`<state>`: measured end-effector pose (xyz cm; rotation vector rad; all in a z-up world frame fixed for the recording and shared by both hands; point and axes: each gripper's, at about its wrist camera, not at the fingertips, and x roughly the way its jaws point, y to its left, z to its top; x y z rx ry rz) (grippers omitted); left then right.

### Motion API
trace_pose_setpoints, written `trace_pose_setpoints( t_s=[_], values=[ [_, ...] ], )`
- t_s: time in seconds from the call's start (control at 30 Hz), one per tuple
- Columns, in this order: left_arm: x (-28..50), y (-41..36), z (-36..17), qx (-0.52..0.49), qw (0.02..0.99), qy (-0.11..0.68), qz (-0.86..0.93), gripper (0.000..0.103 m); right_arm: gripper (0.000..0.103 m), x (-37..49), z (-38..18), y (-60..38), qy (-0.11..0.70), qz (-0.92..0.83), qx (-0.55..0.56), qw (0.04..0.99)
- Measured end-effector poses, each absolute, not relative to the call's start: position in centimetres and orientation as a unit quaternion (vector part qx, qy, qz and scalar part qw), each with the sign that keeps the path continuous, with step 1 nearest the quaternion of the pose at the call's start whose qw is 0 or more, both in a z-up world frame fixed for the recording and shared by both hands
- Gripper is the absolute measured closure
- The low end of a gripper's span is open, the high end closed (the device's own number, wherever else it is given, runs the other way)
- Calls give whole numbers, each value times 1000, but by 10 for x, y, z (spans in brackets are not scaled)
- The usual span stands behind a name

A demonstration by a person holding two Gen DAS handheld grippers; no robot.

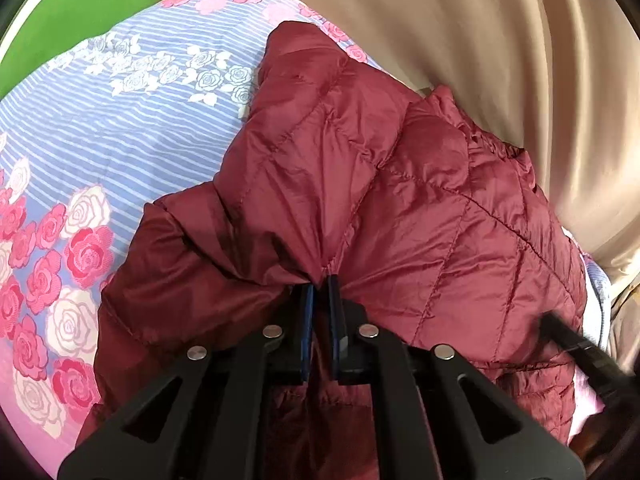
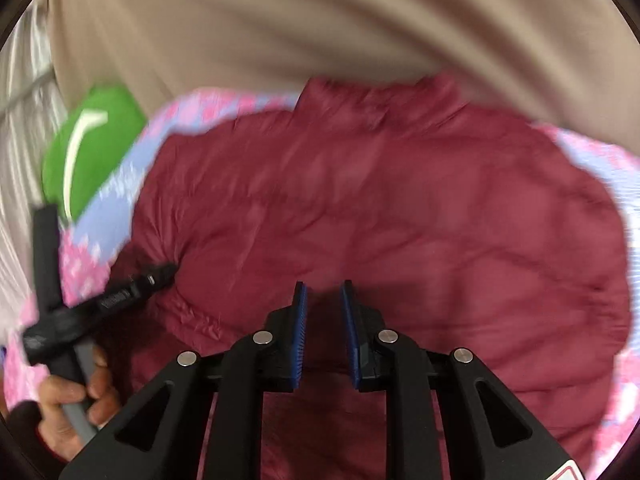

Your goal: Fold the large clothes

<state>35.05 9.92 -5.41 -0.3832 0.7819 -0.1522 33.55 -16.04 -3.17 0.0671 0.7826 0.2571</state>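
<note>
The maroon quilted jacket point(image 1: 400, 208) lies spread on my floral bedsheet point(image 1: 80, 152), beside a beige curtain point(image 1: 500, 40). My left gripper point(image 1: 321, 280) is clamped on a bunched fold of the jacket near its edge. My right gripper point(image 2: 323, 288) hovers over the jacket with its jaws apart, nothing between them. A green cushion point(image 2: 92, 148) sits beyond the sheet.

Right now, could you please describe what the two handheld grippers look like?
Both are matte black, with angular linkage arms and round silver pivot pins. The left gripper and right gripper have flat black fingers lined with ribbed blue pads. The left has a grey handle.
</note>
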Motion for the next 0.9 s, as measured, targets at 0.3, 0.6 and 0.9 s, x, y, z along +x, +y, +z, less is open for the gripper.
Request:
trace_pose_setpoints(
  t_s=[0.3,0.6,0.9],
  values=[
    [344,121,-60,-237,894,371,-85,96,97,324,-49,-286,377,9,72,924],
    [352,115,-40,-211,897,383,-66,89,34,312,-15,-363,345,-12,161,925],
    [362,123,-47,-190,906,377,-36,82,102,346,15,-333,270,-1,152,951]
  ],
)
